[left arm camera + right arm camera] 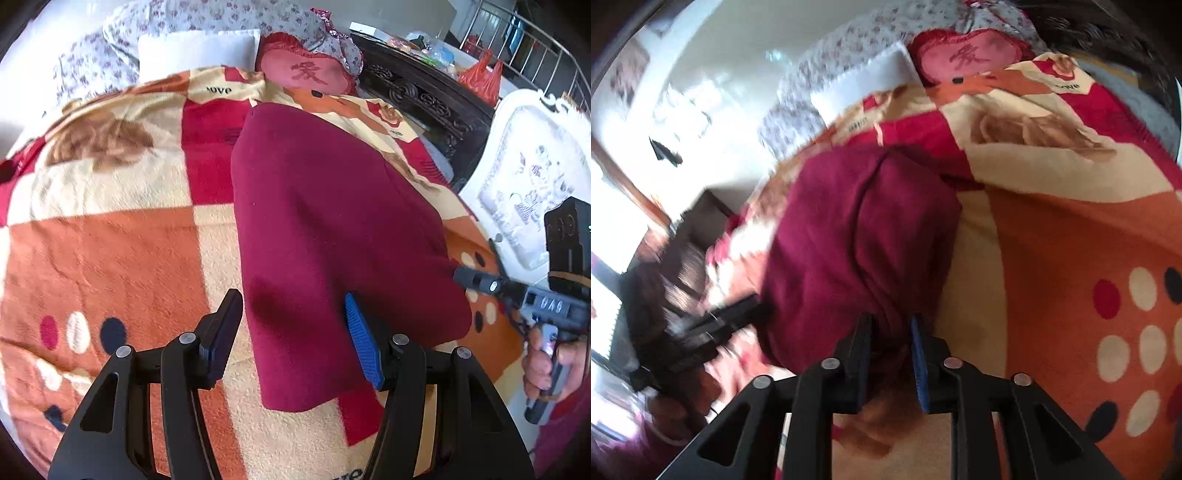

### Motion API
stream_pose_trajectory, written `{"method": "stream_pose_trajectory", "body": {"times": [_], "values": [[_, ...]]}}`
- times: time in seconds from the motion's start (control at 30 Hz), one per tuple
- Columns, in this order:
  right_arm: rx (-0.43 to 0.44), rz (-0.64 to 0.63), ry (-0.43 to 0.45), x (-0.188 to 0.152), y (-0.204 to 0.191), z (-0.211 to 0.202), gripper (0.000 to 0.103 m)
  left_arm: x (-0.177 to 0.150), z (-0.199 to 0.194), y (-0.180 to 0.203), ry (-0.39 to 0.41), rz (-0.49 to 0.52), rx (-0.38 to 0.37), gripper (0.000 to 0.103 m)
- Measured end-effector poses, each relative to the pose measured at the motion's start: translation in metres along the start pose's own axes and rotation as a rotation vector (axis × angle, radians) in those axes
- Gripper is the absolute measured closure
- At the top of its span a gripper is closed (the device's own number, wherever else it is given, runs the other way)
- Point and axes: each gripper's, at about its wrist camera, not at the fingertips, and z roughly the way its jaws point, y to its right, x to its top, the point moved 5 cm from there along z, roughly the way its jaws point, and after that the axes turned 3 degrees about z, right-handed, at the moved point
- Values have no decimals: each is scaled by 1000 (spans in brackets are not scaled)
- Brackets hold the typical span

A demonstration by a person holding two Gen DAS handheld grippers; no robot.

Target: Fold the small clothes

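A dark red garment (325,221) lies on the patterned blanket (110,251) of a bed, long side running away from me. My left gripper (291,336) is open, hovering over the garment's near left corner with nothing between its fingers. My right gripper (892,339) is nearly closed, pinching a fold of the same dark red garment (857,236) at its near edge. In the left wrist view the right gripper (461,275) grips the garment's right edge, held by a hand. The right wrist view is motion-blurred.
A heart-shaped pink cushion (306,72) and a white pillow (195,50) lie at the head of the bed. A dark carved wooden table (424,92) and a white ornate chair (528,177) stand along the right side.
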Motion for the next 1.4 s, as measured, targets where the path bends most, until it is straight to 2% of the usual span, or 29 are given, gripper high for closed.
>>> {"method": "stream_pose_trajectory", "body": {"times": [0.07, 0.17, 0.23, 0.3, 0.37, 0.47, 0.6, 0.63, 0.67, 0.7, 0.73, 0.8, 0.87, 1.03, 1.2, 1.3, 1.33, 1.37, 1.4], "values": [[0, 55, 44, 7, 8, -2, 33, 2, 3, -5, -5, -37, -56, 44], [102, 164, 76, 20, 16, 5, 28, 6, 8, -13, -1, -101, -113, 42], [127, 199, 76, 28, 18, 15, 25, 9, 11, -19, 10, -157, -167, 41], [127, 208, 57, 36, 19, 32, 25, 12, 16, -24, 19, -200, -194, 29], [134, 200, 33, 41, 21, 47, 25, 15, 26, -29, 15, -246, -233, 28], [158, 184, 8, 46, 24, 67, 24, 17, 48, -34, -36, -294, -255, 28], [207, 172, -13, 48, 24, 84, 24, 17, 64, -30, -48, -307, -281, 28], [205, 161, -17, 48, 22, 85, 27, 18, 64, -28, -41, -299, -281, 28], [213, 157, -18, 49, 19, 86, 40, 19, 64, -22, -41, -268, -276, 28], [220, 158, -16, 49, 17, 85, 48, 20, 64, -17, -45, -244, -267, 32], [218, 152, -15, 49, 15, 85, 52, 21, 61, -14, -41, -223, -245, 35], [192, 118, -5, 48, 6, 78, 58, 22, 51, -10, -30, -196, -231, 49], [205, 105, 2, 47, -4, 67, 60, 22, 35, -9, -20, -183, -237, 55], [261, 36, -15, 31, -47, 42, 60, 2, -21, -11, 3, -161, -211, 55], [303, -14, -115, -13, -88, 53, 60, -53, -61, -33, -37, -220, -121, 55], [232, -41, -191, -44, -96, 79, 54, -83, -57, -45, -93, -245, -53, 54], [174, -72, -213, -53, -97, 87, 54, -94, -49, -52, -126, -271, -42, 54], [92, -119, -221, -60, -99, 93, 50, -99, -46, -56, -131, -294, -46, 52], [65, -133, -210, -60, -100, 93, 47, -101, -46, -58, -120, -312, -53, 50]]}}
